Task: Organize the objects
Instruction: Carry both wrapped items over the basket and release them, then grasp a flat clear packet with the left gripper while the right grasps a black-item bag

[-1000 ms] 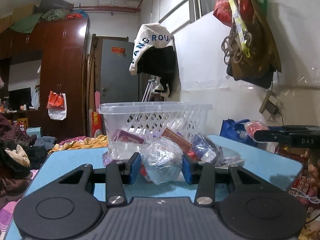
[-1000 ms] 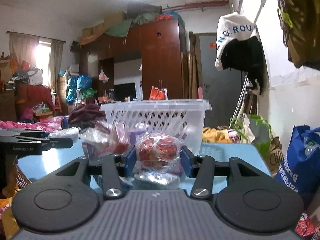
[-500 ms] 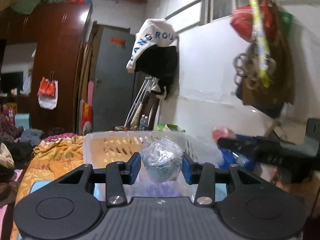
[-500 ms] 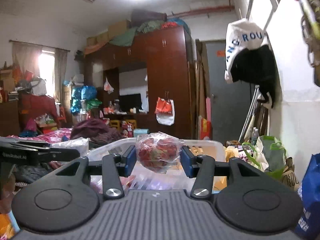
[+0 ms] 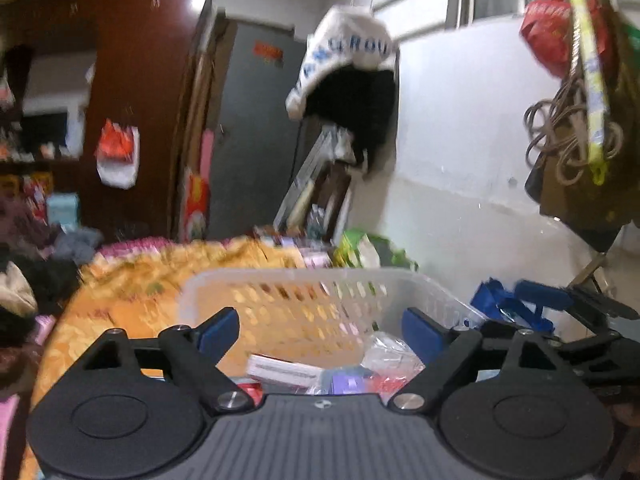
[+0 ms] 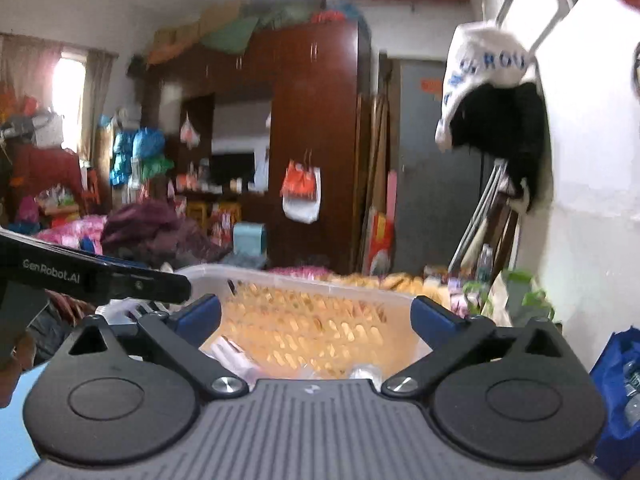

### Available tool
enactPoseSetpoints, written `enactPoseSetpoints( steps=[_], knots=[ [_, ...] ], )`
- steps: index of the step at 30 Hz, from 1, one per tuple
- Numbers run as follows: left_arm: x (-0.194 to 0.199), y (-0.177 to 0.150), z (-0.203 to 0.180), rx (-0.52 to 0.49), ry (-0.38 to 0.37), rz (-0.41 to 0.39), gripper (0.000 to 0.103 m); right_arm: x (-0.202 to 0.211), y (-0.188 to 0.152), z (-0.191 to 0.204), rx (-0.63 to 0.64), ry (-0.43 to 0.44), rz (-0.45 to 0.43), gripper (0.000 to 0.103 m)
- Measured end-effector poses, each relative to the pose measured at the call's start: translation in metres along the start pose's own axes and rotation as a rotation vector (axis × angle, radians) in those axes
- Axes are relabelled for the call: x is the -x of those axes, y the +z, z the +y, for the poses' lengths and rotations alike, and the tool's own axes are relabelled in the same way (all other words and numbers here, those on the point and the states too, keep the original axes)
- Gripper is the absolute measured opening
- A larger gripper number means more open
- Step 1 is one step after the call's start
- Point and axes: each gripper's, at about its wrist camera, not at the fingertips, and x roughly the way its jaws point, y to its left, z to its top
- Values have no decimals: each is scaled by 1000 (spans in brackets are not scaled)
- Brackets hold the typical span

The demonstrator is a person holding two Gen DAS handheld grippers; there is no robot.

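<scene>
A white slotted plastic basket (image 5: 304, 276) lies just below and ahead of both grippers. My left gripper (image 5: 320, 328) hovers over its near side, jaws opening, with nothing between them. In the basket under it lie a clear plastic bag (image 5: 390, 354), a white and pink box (image 5: 284, 368) and a purple packet (image 5: 346, 382). My right gripper (image 6: 316, 316) also hangs over the basket (image 6: 304, 284), jaws opening and empty. A pink-white packet (image 6: 236, 356) shows below it. Each gripper shows in the other's view: the right one (image 5: 560, 304), the left one (image 6: 100, 276).
A white hat (image 5: 344, 52) over dark clothing hangs on the right wall. A blue bag (image 6: 616, 384) stands at the right. An orange-yellow blanket (image 5: 132, 292) lies beyond the basket, with a dark red wardrobe (image 6: 316, 140) behind. The blue table corner (image 6: 20, 420) shows lower left.
Both grippers rose from the table to above the basket and opened. The clear bag left the left jaws and the bag of red pieces left the right jaws.
</scene>
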Motion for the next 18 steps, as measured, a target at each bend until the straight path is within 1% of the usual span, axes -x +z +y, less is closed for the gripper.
enactPoseSetpoints(
  steps=[1, 2, 4, 6, 7, 8, 10, 13, 14, 15, 17, 18],
  knots=[
    [13, -4, -2, -14, 0, -18, 91, 14, -5, 0, -11, 13, -6, 103],
    [29, -12, -3, -28, -7, -27, 91, 23, -8, 0, -31, 3, -2, 103],
    [49, -28, -3, -37, 13, -25, 91, 45, -29, 1, -82, -33, 29, 103],
    [63, -49, -1, -37, 42, -1, 92, 60, -53, 3, -104, -38, 77, 103],
    [66, -57, 1, -41, 50, 16, 92, 67, -68, 4, -103, -23, 98, 103],
    [67, -62, 3, -42, 50, 30, 92, 70, -75, 4, -101, -6, 118, 103],
    [66, -76, 7, -41, 39, 44, 92, 76, -89, 5, -130, 60, 141, 103],
    [53, -86, 10, -59, 36, 84, 92, 77, -90, 10, -149, 141, 137, 101],
    [54, -90, 11, -57, 39, 88, 92, 75, -89, 15, -131, 145, 134, 92],
    [50, -92, 13, -49, 39, 95, 92, 72, -87, 22, -97, 136, 140, 81],
    [48, -95, 16, -35, 30, 104, 92, 62, -87, 30, -66, 118, 176, 70],
    [46, -97, 17, -31, 24, 111, 92, 57, -88, 32, -68, 133, 203, 65]
  ],
)
